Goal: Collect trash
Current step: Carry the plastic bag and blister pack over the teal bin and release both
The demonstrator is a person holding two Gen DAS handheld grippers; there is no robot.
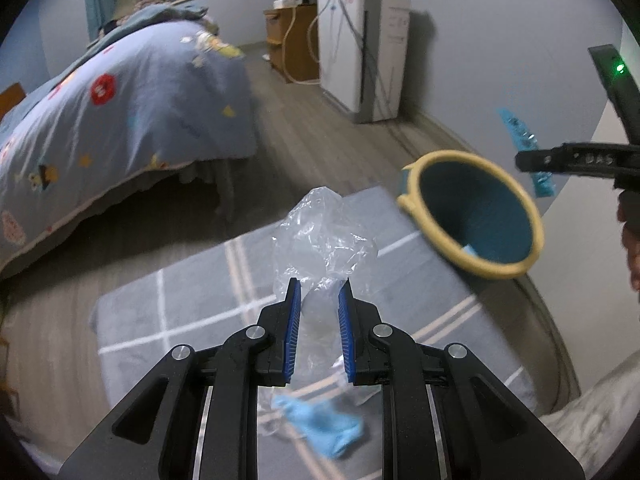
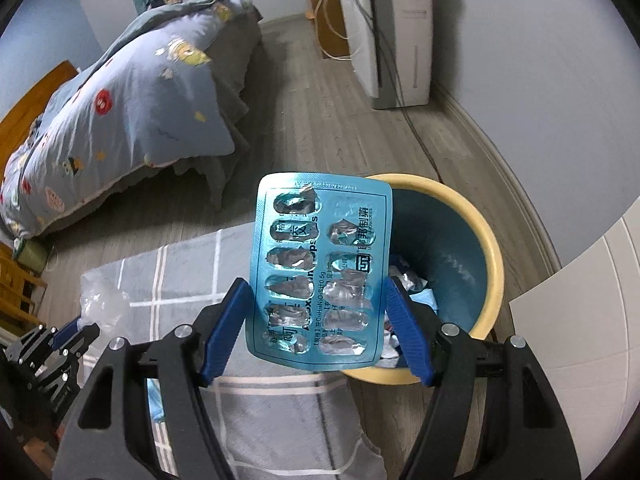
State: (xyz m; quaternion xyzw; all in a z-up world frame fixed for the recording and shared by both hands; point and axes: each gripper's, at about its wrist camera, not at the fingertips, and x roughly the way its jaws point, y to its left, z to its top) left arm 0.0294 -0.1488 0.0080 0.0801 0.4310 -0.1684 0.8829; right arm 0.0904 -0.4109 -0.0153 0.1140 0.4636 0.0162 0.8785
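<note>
Left fingers (image 1: 294, 308): your blue pads are pinched on a crumpled clear plastic wrapper (image 1: 324, 236); the film bunches between them and fans out toward 12 o'clock.
Right fingers (image 2: 408, 332): your blue pads stand at either edge of an emptied blue blister pack (image 2: 320, 272); the pack sits upright between them and appears gripped across its width, foil pockets torn open.
Left gripper (image 1: 319, 310): it hangs above the grey checked mat (image 1: 168, 320).
Right gripper (image 2: 316, 336): it holds the pack in front of the bin, the bin at 2 o'clock behind it.
Trash bin (image 2: 480, 248): yellow rim, teal inside, standing on the wood floor (image 2: 320, 100) just beside the mat; crumpled scraps already lie at its bottom. From your left camera it sits at 2 o'clock.
Remaining trash: a light blue piece (image 1: 320, 424) lies on the mat at 6 o'clock beneath your left gripper.
Surroundings: bed with a patterned blue quilt (image 1: 120, 120) at 10 o'clock; white appliance (image 1: 364, 48) against the wall at 12 o'clock.
</note>
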